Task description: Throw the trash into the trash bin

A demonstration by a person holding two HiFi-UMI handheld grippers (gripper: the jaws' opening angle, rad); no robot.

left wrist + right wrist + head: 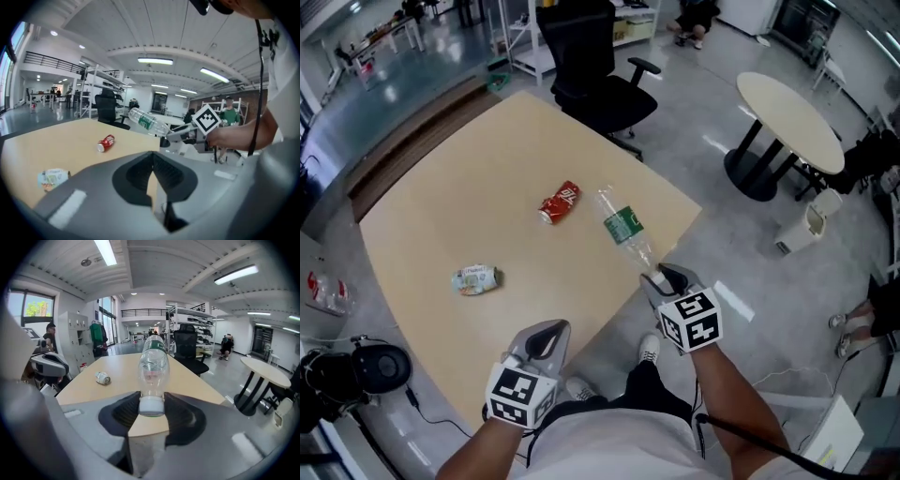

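Observation:
A clear plastic bottle with a green label hangs above the right corner of the tan table. My right gripper is shut on its capped neck. In the right gripper view the bottle points away from the jaws. A crushed red can lies mid-table, and a crumpled pale wrapper lies nearer the front left. My left gripper is over the table's near edge, shut and empty. It looks toward the can, the wrapper and the bottle.
A black office chair stands behind the table. A round pale table is at the right, with a small white bin-like box on the floor near it. Black equipment sits at the lower left. Grey floor lies to the right.

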